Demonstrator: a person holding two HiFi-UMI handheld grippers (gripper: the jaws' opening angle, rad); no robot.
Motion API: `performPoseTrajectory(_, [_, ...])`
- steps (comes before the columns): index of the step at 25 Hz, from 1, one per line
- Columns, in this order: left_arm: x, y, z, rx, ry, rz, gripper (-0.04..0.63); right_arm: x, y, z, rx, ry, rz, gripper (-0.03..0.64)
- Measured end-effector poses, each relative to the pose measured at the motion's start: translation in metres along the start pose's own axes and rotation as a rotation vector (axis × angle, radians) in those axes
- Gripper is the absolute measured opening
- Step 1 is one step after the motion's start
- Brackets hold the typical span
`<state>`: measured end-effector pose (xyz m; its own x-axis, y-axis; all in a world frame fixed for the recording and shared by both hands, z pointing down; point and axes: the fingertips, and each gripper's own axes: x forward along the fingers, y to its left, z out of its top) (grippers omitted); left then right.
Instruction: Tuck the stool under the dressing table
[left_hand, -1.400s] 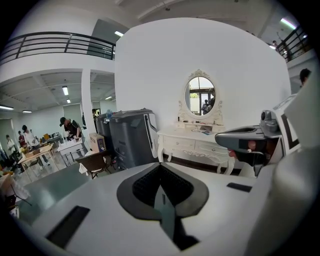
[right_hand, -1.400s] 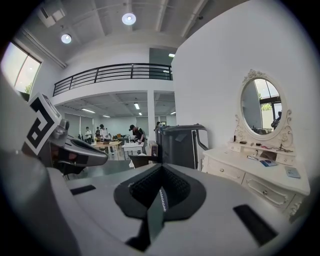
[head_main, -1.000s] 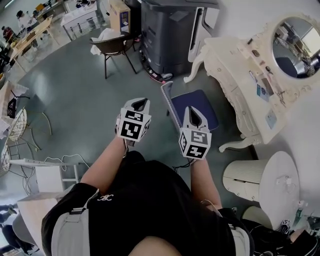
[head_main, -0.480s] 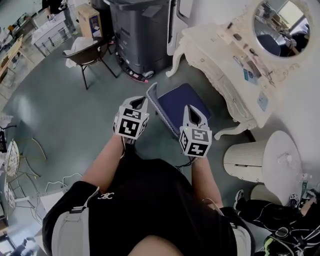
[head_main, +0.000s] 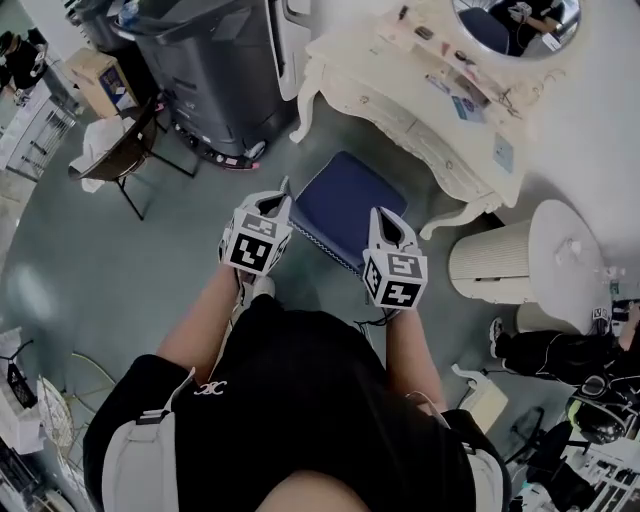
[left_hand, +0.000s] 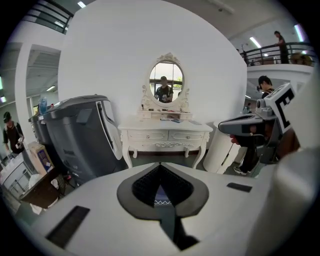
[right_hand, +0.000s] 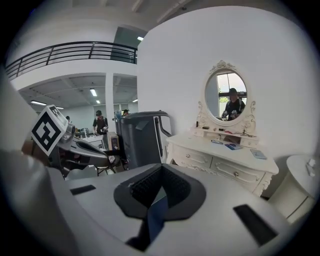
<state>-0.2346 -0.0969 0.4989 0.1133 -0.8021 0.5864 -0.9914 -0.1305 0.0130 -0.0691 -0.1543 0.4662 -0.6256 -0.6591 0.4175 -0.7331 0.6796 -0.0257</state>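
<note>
1. As you look down past your arms, your left gripper (head_main: 279, 199) has its jaws pressed together on the stool (head_main: 345, 200) at its near left corner. A sliver of blue cloth with white zigzag trim shows in the slit between them.
2. Your right gripper (head_main: 389, 224) is closed the same way, pinching a blue strip at the stool's right edge.
3. The stool's blue seat fills the space between your two tools and reaches out ahead of their tips.
4. The dressing table (head_main: 392, 100) stands straight ahead of both grippers, beyond the stool. The seat's far edge is near the table's front but not under it, with a band of floor (head_main: 200, 230) showing between.
5. The oval mirror (head_main: 515, 18) sits on the table, ahead of and above your tips.
6. A dark grey machine (head_main: 215, 60) stands ahead and to the left of your left gripper, just beside the table's left end.
7. A white ribbed drum (head_main: 495, 262) sits off to the right of your right gripper, near the table's right leg.
</note>
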Motion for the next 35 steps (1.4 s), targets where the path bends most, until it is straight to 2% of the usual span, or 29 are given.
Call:
performPoseTrajectory(5, [0.019,0.017,-0.002,0.111,0.016,-0.106,0.006,0.003,-0.007,-0.02,0.055,0.042,-0.106,0.008])
performPoseTrajectory(10, [0.033,0.018,-0.013,0.266,0.052,-0.23,0.007,-0.001,-0.009,-0.05,0.095,0.126,-0.171,0.008])
performPoseTrajectory(12, [0.039,0.013,-0.021,0.333,0.061,-0.304,0.008,-0.01,-0.007,-0.064,0.079,0.145,-0.193,0.008])
performPoseTrajectory(15, [0.047,0.007,-0.029,0.38,0.078,-0.408,0.027,-0.024,-0.004,-0.082,0.003,0.153,-0.201,0.009])
performPoseTrajectory(18, [0.053,0.005,-0.038,0.427,0.107,-0.491,0.088,-0.033,0.002,-0.109,-0.03,0.211,-0.179,0.08])
performPoseTrajectory(22, [0.055,-0.002,-0.062,0.54,0.182,-0.585,0.153,-0.045,0.015,-0.139,0.016,0.295,-0.134,0.154])
performPoseTrajectory(24, [0.053,-0.008,-0.07,0.573,0.198,-0.618,0.168,-0.051,0.02,-0.152,0.045,0.328,-0.095,0.185])
performPoseTrajectory(27, [0.049,-0.016,-0.081,0.56,0.206,-0.654,0.173,-0.06,0.019,-0.176,0.037,0.398,-0.093,0.206])
performPoseTrajectory(30, [0.055,-0.013,-0.098,0.59,0.249,-0.627,0.173,-0.056,0.015,-0.195,-0.035,0.473,-0.133,0.207])
performPoseTrajectory(35, [0.07,-0.015,-0.122,0.672,0.309,-0.589,0.173,-0.044,0.015,-0.21,-0.057,0.515,-0.137,0.206])
